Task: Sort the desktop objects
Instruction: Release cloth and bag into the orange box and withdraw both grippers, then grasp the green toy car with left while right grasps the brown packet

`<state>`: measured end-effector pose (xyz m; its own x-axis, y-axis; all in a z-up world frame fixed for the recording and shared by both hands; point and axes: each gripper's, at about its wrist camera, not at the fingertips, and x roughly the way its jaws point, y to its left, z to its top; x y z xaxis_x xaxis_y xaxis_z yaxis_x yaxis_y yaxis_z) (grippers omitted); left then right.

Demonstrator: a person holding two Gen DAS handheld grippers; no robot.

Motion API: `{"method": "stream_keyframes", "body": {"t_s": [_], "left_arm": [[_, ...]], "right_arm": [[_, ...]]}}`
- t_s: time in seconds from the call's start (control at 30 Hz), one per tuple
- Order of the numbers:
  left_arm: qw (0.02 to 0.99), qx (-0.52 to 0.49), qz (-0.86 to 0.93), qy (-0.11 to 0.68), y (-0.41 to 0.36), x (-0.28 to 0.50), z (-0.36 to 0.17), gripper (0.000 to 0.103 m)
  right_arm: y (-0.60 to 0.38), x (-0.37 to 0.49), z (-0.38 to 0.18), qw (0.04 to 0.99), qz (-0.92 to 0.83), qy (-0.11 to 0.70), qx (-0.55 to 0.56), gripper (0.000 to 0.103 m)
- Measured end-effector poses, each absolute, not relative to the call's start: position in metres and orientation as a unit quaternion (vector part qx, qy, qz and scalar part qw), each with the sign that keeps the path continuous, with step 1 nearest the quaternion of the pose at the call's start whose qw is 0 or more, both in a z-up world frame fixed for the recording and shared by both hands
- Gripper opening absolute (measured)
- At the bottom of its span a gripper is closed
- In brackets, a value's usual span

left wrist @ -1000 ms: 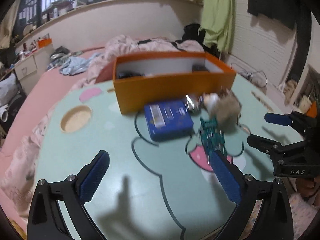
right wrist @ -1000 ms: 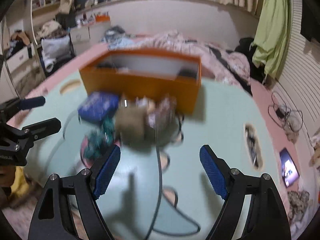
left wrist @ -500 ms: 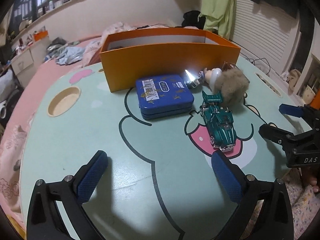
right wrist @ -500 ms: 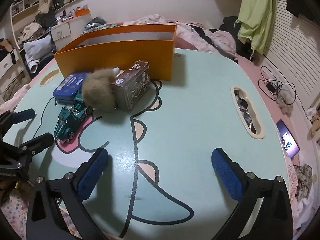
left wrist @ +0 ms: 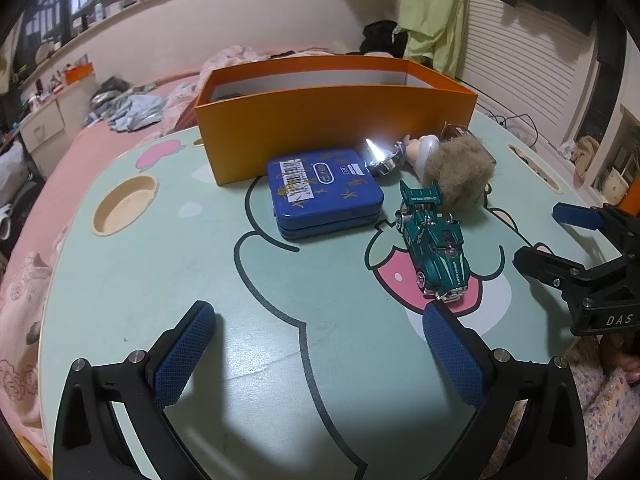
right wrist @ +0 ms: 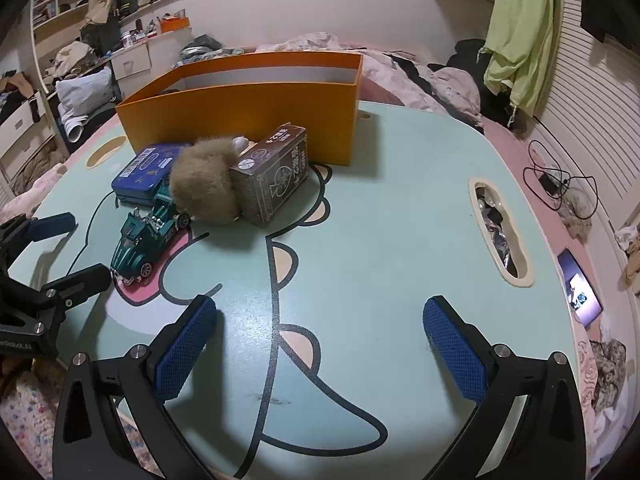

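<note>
- Left tool (left wrist: 318, 336): spread wide, holding nothing, low over the desk (left wrist: 160, 264).
- Blue tin (left wrist: 324, 190) straight ahead, just near of the orange box (left wrist: 332, 116).
- Green toy car (left wrist: 434, 240) ahead-right, long axis running near-far, nose close to the right finger; nearer this tool.
- Right tool (right wrist: 320, 338): wide, holding nothing, well apart from the fur ball (right wrist: 206, 186) and brown carton (right wrist: 276, 172).
- Bed beyond.

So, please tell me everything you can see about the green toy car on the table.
The green toy car is a small racing model, glossy teal, apparently painted metal, with chrome engine parts, a rear wing and white lettering. It stands upright on its wheels on the table, over the pink patch, nose toward the left gripper. Its rear appears to touch the furry ball. Nothing grips it.
</note>
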<state>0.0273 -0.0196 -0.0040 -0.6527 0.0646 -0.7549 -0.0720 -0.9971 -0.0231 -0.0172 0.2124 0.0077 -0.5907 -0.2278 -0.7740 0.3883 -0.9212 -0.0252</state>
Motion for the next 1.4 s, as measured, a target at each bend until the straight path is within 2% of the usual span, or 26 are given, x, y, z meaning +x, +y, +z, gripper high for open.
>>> {"method": "stream_keyframes", "body": {"t_s": [0.37, 0.47, 0.63, 0.7, 0.73, 0.8, 0.97, 1.23, 1.4], "left_arm": [[0.102, -0.356, 0.929, -0.017, -0.012, 0.042, 0.025, 0.098], [0.136, -0.362, 0.922, -0.017, 0.002, 0.035, 0.031, 0.088], [0.13, -0.377, 0.917, 0.018, 0.022, 0.013, 0.028, 0.073], [0.135, -0.391, 0.91, 0.02, 0.026, 0.003, 0.023, 0.059], [0.138, -0.396, 0.908, 0.022, 0.028, 0.0, 0.021, 0.056], [0.149, -0.408, 0.9, 0.02, 0.03, -0.006, 0.016, 0.037], [0.15, -0.408, 0.9, -0.013, 0.018, -0.003, 0.012, 0.026], [0.122, -0.38, 0.916, -0.033, -0.007, 0.032, 0.009, 0.025], [0.116, -0.374, 0.919, -0.051, -0.013, 0.035, 0.006, 0.025]], "right_arm": [[0.215, -0.018, 0.009, 0.172, -0.889, 0.09, 0.414, 0.103], [0.214, -0.017, 0.009, 0.171, -0.89, 0.09, 0.414, 0.103], [0.216, -0.017, 0.01, 0.167, -0.891, 0.087, 0.413, 0.103], [0.218, -0.018, 0.01, 0.164, -0.892, 0.085, 0.413, 0.103], [0.218, -0.018, 0.01, 0.164, -0.892, 0.084, 0.413, 0.103], [0.22, -0.019, 0.01, 0.164, -0.892, 0.084, 0.413, 0.103], [0.224, -0.019, 0.011, 0.164, -0.894, 0.075, 0.411, 0.103], [0.237, -0.022, 0.018, 0.164, -0.897, 0.026, 0.411, 0.103], [0.231, -0.041, 0.04, 0.167, -0.899, -0.025, 0.404, 0.102]]}}
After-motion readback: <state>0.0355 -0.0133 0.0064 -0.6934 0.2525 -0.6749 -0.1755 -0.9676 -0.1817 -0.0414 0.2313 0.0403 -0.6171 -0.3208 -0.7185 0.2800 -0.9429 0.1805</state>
